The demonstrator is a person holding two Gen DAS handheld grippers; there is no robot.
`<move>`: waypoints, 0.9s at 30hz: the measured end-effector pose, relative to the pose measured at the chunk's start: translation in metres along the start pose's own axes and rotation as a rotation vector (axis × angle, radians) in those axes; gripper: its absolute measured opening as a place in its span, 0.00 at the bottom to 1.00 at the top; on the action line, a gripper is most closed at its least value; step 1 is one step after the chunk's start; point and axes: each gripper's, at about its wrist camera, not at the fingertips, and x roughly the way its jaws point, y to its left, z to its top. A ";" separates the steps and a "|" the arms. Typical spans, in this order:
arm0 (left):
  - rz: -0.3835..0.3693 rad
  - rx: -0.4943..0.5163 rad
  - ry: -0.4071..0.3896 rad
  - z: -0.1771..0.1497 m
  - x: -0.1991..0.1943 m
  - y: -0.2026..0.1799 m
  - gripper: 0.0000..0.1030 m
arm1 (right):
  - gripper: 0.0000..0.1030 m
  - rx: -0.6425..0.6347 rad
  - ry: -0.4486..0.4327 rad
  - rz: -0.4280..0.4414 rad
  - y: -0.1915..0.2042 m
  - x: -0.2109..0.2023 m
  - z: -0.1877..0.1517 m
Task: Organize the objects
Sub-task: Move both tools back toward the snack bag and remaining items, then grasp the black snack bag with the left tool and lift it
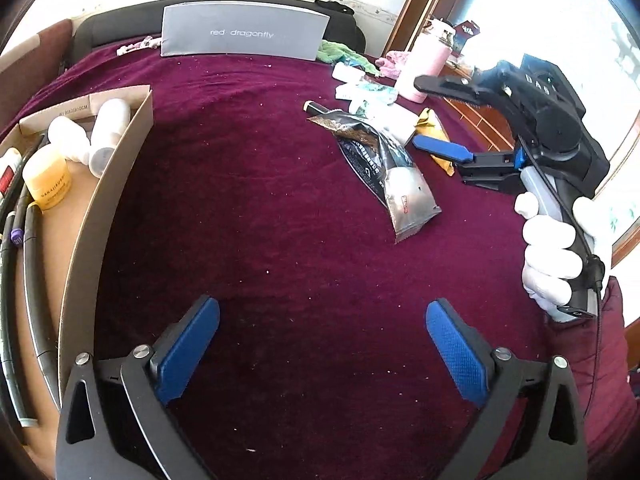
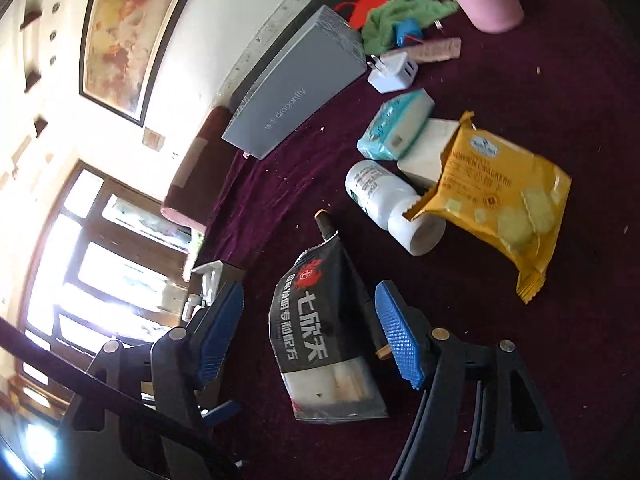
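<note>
My left gripper (image 1: 323, 306) is open wide above bare maroon cloth, with nothing between its blue pads. A cardboard box (image 1: 120, 148) at the left holds two white bottles (image 1: 108, 128), a yellow jar (image 1: 47, 176) and several pens. A white-gloved hand holds my right gripper (image 1: 416, 111) at the right, over the loose items. In the right wrist view that right gripper (image 2: 309, 288) is open, and a black pouch (image 2: 320, 320) lies flat on the cloth between its fingers, untouched by the pads. Beyond the pouch lie a white bottle (image 2: 384, 196) and a yellow cracker packet (image 2: 500, 200).
A grey shoe box (image 1: 244, 32) stands at the back against a black bag. A teal tissue pack (image 2: 396, 124), white charger (image 2: 394, 72), green cloth (image 2: 396, 16) and pink flask (image 1: 424, 68) crowd the far right corner. A wooden window frame borders the right.
</note>
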 end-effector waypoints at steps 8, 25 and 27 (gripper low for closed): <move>0.049 -0.004 0.004 -0.001 -0.002 -0.004 0.97 | 0.69 -0.019 0.171 0.093 0.020 0.047 -0.015; 0.327 -0.035 0.026 0.060 0.052 -0.004 0.97 | 0.72 -0.002 0.002 0.046 0.005 -0.001 0.007; 0.338 -0.002 0.011 0.062 0.055 -0.007 0.88 | 0.72 -0.003 0.001 0.039 0.005 -0.004 0.006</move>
